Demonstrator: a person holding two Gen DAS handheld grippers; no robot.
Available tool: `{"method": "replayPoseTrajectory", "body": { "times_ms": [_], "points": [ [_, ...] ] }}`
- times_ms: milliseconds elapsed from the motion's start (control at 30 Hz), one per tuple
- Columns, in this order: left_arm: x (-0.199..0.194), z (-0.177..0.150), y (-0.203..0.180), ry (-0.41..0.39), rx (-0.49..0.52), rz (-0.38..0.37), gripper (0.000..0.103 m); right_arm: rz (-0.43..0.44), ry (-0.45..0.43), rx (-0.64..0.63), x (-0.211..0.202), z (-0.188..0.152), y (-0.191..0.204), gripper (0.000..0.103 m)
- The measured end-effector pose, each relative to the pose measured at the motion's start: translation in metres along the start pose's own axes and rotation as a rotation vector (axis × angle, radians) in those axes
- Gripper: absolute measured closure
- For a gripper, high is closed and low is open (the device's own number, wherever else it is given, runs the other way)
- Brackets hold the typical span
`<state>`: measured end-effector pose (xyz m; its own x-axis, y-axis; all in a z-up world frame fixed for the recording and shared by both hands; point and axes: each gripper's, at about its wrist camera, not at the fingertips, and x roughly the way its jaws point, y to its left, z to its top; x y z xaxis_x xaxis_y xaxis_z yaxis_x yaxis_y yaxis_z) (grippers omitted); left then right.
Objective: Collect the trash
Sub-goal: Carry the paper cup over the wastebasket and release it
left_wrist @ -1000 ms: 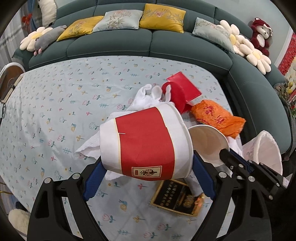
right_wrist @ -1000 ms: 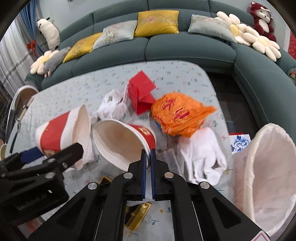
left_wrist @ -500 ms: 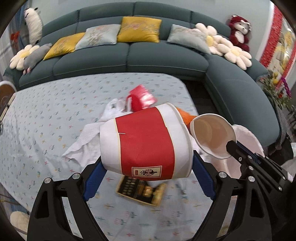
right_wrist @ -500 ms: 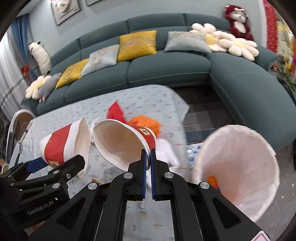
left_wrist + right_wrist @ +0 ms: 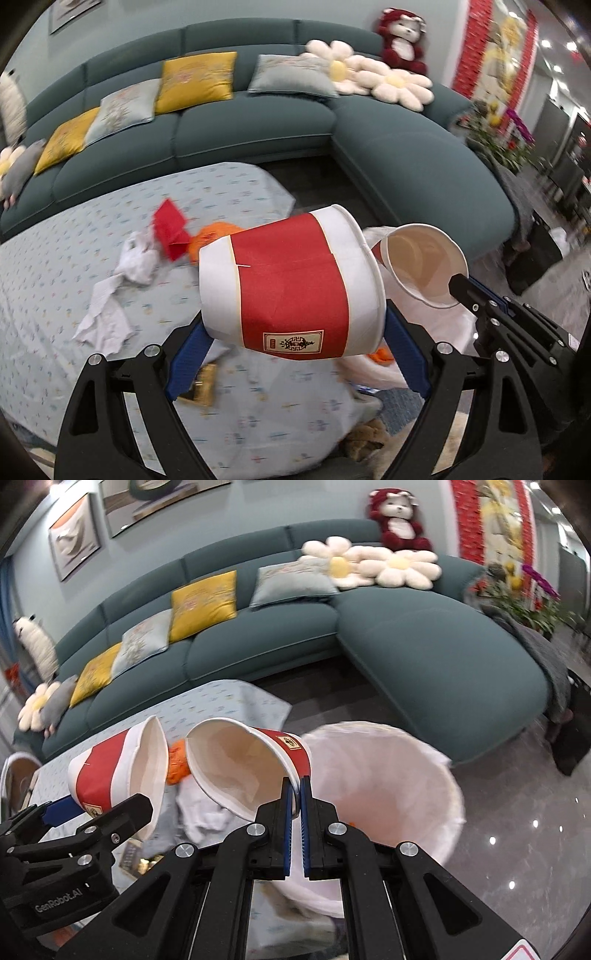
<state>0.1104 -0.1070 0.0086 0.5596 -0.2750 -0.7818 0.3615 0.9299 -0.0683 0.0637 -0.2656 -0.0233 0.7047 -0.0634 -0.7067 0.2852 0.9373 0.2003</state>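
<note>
Left wrist: bucket (image 5: 291, 284) clamped between pads (image 5: 186, 349).

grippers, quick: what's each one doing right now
Left gripper: shut on the big paper bucket, gripped across its sides.
Right gripper: shut on the rim of the second paper bucket.

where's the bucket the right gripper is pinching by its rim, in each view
Left wrist view: right of centre, the right-held bucket shows its open mouth, just right of the big red-banded bucket.
Right wrist view: centre, the same bucket, rim pinched by the right gripper.
Shared landmark: the white-lined trash bin behind it.
</note>
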Motion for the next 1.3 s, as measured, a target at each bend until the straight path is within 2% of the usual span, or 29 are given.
{"method": "replayPoseTrajectory", "body": {
  "times_ms": [233, 467, 733, 933, 1000, 1133, 1200, 1300],
  "points": [
    [0.013, 0.001, -0.046, 0.032, 0.06, -0.06, 0.019, -0.046, -0.009, 0.068, -0.004, -0.002, -0.043, 0.099],
    [0.031, 0.003, -0.071, 0.08, 0.085, -0.102, 0.019, -0.077, -0.008, 0.118, -0.006, -0.009, -0.075, 0.099],
    [0.044, 0.003, -0.074, 0.105, 0.069, -0.107, 0.015, -0.08, 0.002, 0.136, 0.002, -0.01, -0.087, 0.099],
    [0.046, 0.0, -0.059, 0.111, 0.038, -0.085, 0.015, -0.066, 0.012, 0.126, 0.007, -0.01, -0.081, 0.099],
    [0.045, -0.002, -0.053, 0.11, 0.027, -0.072, 0.015, -0.068, 0.007, 0.126, 0.007, -0.011, -0.077, 0.093],
    [0.042, -0.004, -0.044, 0.109, 0.008, -0.059, 0.015, -0.067, 0.014, 0.119, 0.009, -0.011, -0.071, 0.089],
    [0.04, -0.004, -0.039, 0.11, -0.003, -0.054, 0.014, -0.071, 0.008, 0.116, 0.008, -0.011, -0.067, 0.076],
    [0.036, -0.005, -0.032, 0.098, -0.014, -0.045, 0.014, -0.08, -0.004, 0.11, 0.005, -0.009, -0.062, 0.067]
  ]
}}
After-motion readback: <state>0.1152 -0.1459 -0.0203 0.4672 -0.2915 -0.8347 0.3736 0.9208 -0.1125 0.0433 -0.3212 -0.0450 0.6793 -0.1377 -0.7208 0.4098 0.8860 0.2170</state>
